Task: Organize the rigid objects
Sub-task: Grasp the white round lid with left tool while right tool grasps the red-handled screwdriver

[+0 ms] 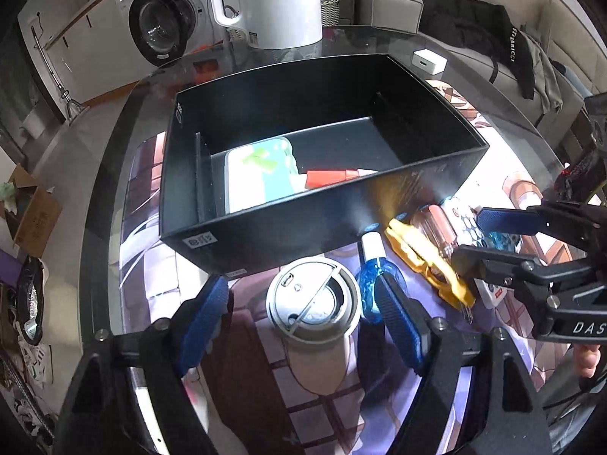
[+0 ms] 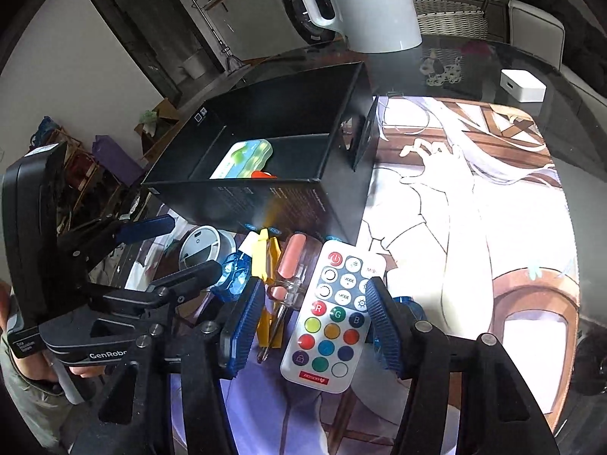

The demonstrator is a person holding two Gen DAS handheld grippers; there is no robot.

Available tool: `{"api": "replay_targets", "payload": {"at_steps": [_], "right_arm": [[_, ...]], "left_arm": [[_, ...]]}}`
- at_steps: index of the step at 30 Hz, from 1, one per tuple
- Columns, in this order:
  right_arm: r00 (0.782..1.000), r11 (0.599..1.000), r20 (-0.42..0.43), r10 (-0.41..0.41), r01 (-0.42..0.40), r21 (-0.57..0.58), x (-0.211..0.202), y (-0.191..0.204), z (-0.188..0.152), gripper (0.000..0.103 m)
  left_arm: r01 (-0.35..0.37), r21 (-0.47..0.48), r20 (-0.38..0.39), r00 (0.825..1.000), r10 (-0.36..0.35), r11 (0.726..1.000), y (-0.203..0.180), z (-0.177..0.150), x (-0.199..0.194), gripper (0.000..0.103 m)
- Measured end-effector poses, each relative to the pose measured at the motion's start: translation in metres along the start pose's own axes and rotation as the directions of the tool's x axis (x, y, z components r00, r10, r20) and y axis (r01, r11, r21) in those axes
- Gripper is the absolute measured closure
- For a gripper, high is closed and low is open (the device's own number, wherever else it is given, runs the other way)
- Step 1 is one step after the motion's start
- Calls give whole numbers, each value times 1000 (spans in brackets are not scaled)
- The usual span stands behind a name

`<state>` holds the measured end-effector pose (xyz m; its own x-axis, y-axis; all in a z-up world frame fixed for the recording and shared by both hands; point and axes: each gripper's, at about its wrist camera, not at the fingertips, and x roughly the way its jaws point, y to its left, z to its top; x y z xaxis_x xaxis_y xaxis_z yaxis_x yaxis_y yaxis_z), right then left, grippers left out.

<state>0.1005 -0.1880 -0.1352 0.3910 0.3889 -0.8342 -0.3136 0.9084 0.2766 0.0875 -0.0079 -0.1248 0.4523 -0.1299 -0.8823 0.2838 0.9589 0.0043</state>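
A grey round cup (image 1: 313,301) stands on the printed mat, between the fingers of my left gripper (image 1: 303,322). That gripper is open, and its blue pads (image 1: 206,316) stay clear of the cup's sides. Beside the cup lie a blue bottle (image 1: 373,269), a yellow tool (image 1: 425,261) and a pink-handled screwdriver (image 2: 286,276). My right gripper (image 2: 315,326) is open over a white remote (image 2: 334,314) with coloured buttons; the screwdriver tip also lies between its pads. Behind these things, the black box (image 1: 322,208) holds a pale green case (image 1: 258,174) and an orange-red item (image 1: 330,178).
A white kettle (image 1: 273,0) stands behind the box, and a small white block (image 2: 522,85) sits at the back right of the glass table. A blue faceted object (image 2: 406,303) lies just outside the right pad. A hand holds each gripper's handle.
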Motion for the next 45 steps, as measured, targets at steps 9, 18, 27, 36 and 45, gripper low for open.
{"api": "replay_targets", "payload": {"at_steps": [9,18,27,36,45], "right_arm": [[998,998,-6,-57,57,-29,-7,1,0,45],[995,994,2,-105,105,-24,-13,-9,3,45],[998,998,-16,-64,64,-27,-8,-1,-5,45],[998,997,30,-63,64,-50,-10,13,4,45],[997,993,-13,-75,74,-93,13,26,18,58]], "left_arm": [[-16,-16,2,1000,16,1000,8,1,-1,30],[-37,10,16,999,37,999,1,2,0,29],[-16,61,13,1000,16,998,-12,3,-3,60],[-24,30,29,999,23,999,2,0,-3,37],[-56,53,-5,998,57,997,-3,-1,12,30]]}}
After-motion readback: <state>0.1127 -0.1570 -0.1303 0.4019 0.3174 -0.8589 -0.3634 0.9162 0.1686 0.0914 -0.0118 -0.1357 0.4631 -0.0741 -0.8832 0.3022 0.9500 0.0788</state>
